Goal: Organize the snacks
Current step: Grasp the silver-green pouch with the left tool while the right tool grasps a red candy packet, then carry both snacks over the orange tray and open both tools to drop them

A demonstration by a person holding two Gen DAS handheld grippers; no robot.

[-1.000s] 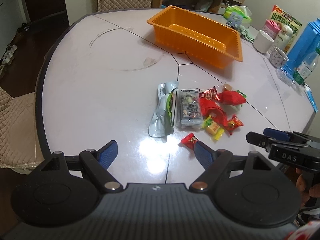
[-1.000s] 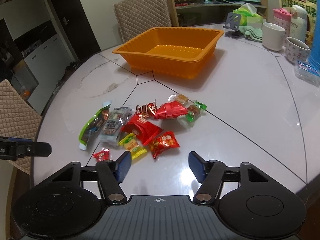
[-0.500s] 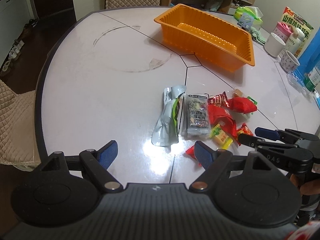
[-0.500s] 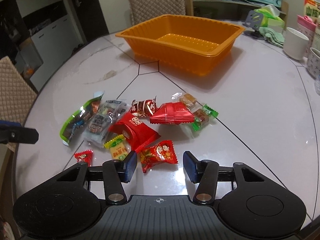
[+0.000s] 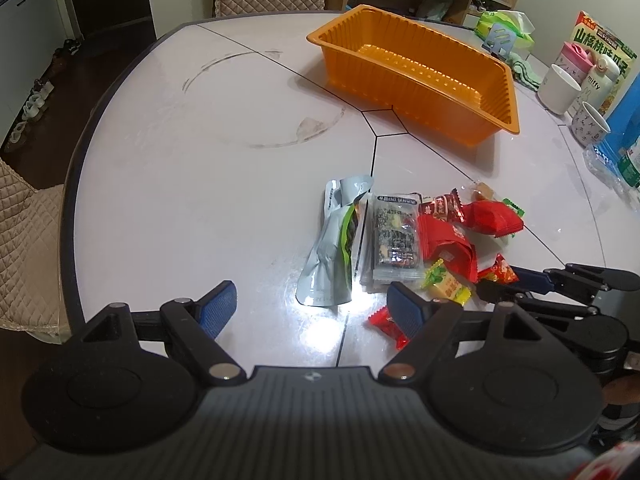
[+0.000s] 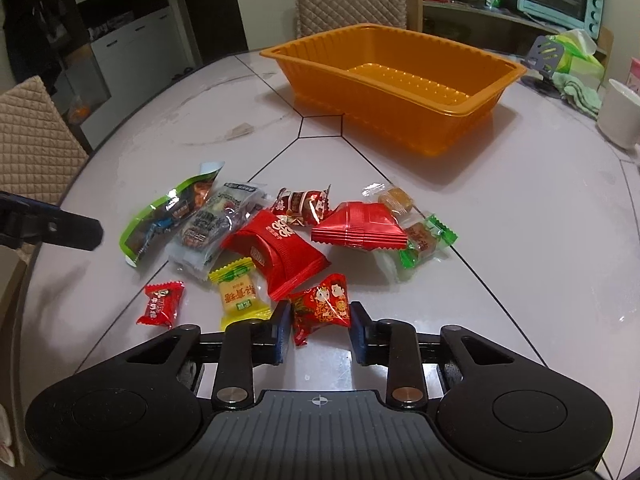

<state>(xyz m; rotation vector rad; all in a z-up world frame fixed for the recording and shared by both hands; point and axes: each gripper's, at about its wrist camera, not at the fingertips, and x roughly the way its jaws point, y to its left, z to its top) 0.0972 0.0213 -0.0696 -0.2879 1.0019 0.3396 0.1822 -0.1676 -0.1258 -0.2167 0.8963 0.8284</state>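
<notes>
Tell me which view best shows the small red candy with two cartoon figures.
The right wrist view: the red candy lies unobstructed between the closing right gripper. The left wrist view shows only its edge, behind that gripper.

Pale glossy surface [image 6: 520, 240] with dark seam lines, loaded with snacks and a tray.
Orange tray [image 6: 400, 92] is set at the far side; wrapped snacks [image 6: 280, 240] are scattered near the front edge; white mug [image 6: 620, 116] is placed at right.
</notes>
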